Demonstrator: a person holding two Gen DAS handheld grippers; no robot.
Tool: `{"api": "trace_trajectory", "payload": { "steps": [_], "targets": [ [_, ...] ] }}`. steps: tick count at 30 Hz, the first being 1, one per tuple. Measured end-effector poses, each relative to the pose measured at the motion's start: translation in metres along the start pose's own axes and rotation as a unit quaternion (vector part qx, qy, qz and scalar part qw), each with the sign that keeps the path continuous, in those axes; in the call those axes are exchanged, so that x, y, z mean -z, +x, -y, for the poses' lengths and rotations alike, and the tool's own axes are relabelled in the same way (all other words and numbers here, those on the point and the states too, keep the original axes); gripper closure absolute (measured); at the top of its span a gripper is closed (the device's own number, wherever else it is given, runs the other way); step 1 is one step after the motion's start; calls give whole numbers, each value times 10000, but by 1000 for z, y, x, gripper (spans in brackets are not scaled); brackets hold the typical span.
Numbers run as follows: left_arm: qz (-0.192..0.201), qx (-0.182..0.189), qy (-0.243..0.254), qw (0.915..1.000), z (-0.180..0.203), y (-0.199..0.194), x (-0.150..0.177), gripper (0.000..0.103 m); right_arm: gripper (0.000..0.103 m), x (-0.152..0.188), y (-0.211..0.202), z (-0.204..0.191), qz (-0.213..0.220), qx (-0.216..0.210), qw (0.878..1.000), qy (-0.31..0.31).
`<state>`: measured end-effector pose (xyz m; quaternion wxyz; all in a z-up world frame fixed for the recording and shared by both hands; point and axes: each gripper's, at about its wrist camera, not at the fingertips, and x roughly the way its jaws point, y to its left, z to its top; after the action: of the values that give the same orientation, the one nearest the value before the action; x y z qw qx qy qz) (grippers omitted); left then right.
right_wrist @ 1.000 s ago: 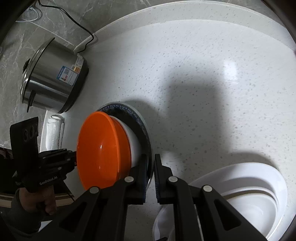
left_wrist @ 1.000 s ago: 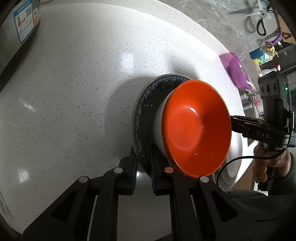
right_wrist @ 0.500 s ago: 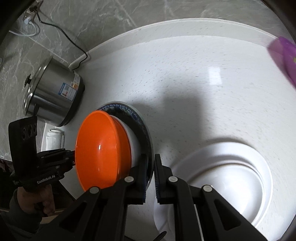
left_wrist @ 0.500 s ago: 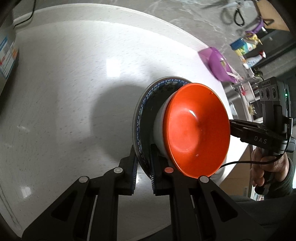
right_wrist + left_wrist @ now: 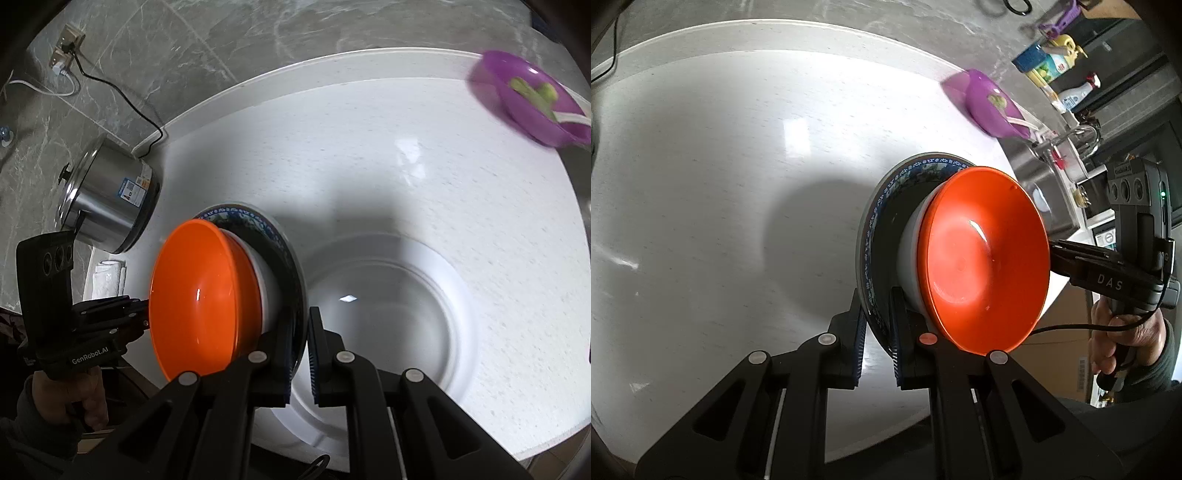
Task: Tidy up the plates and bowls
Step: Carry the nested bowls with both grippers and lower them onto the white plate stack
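Above white countertop (image 5: 720, 166): left gripper (image 5: 877, 332) and right gripper (image 5: 299, 350) both clamped on blue-patterned plate (image 5: 882, 206) rim, orange bowl (image 5: 986, 258) on plate; purple dish (image 5: 528, 103) at countertop's far edge.

The blue-patterned plate (image 5: 882, 206) is largely hidden behind the orange bowl (image 5: 982, 258) resting on it, and only a band of that bowl's white outer wall shows. The purple dish (image 5: 524, 99) is smeared by motion blur and cut off at the right edge; the green thing in it cannot be identified. Part of the white plate (image 5: 454, 295) on the counter lies behind the right gripper (image 5: 300, 354). The bottles (image 5: 1049, 62) at the top right are too small to read. The rice cooker's label (image 5: 131, 190) is illegible.
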<state>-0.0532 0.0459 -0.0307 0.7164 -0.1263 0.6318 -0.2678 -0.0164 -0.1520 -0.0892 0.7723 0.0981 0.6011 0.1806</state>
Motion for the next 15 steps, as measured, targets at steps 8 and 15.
{"api": "trace_trajectory", "payload": {
  "steps": [8, 15],
  "targets": [
    [-118, 84, 193, 9997, 49, 21, 19, 95, 92, 29, -26, 40, 79, 84, 9997, 201],
    [-223, 107, 217, 9995, 73, 51, 24, 95, 92, 46, -31, 72, 47, 166, 9990, 410]
  ]
}}
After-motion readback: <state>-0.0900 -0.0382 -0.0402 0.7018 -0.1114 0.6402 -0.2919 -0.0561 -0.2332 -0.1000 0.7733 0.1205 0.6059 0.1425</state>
